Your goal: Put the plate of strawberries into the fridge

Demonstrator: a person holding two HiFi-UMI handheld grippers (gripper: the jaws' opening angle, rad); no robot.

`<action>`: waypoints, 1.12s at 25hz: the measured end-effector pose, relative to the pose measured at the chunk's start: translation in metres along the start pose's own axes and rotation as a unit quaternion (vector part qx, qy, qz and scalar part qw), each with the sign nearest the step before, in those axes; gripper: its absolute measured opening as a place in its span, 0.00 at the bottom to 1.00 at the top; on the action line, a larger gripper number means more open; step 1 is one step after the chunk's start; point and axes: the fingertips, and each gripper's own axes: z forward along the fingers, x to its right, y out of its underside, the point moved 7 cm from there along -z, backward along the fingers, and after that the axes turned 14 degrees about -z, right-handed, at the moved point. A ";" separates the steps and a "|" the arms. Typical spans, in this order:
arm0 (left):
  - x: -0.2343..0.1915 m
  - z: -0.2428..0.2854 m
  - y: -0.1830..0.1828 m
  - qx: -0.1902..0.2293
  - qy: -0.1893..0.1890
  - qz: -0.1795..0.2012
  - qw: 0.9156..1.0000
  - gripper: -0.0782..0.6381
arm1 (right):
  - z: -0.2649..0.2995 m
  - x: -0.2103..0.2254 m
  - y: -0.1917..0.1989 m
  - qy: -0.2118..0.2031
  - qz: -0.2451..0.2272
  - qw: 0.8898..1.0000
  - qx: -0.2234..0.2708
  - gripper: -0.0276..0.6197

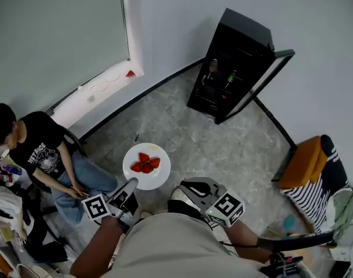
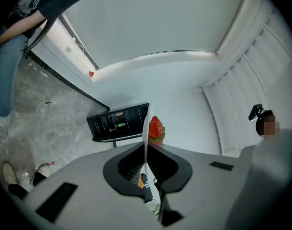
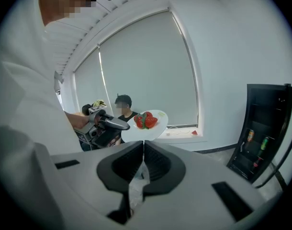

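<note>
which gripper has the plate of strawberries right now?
The left gripper: its jaws are clamped on the rim of the plate. The right gripper is shut with nothing between its jaws.

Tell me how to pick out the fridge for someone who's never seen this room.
Start at the big window blind and follow the bare wall to its right. The fridge stands on the floor against that wall, door swung open. It is the only black cabinet, with drinks on its shelves.
</note>
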 end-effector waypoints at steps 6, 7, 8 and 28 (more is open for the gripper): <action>0.006 0.074 0.005 -0.018 -0.005 0.010 1.000 0.14 | -0.045 0.061 0.011 0.026 0.000 0.999 0.023 0.08; 0.008 0.090 0.006 -0.024 -0.004 0.012 1.000 0.14 | -0.054 0.071 0.014 0.035 -0.003 0.999 0.024 0.08; 0.010 0.107 0.009 -0.031 -0.001 0.011 0.999 0.14 | -0.063 0.080 0.018 0.047 -0.007 0.999 0.023 0.08; 0.041 0.407 -0.078 -0.200 -0.027 0.019 0.979 0.14 | -0.091 0.277 0.025 0.252 0.080 0.964 0.011 0.23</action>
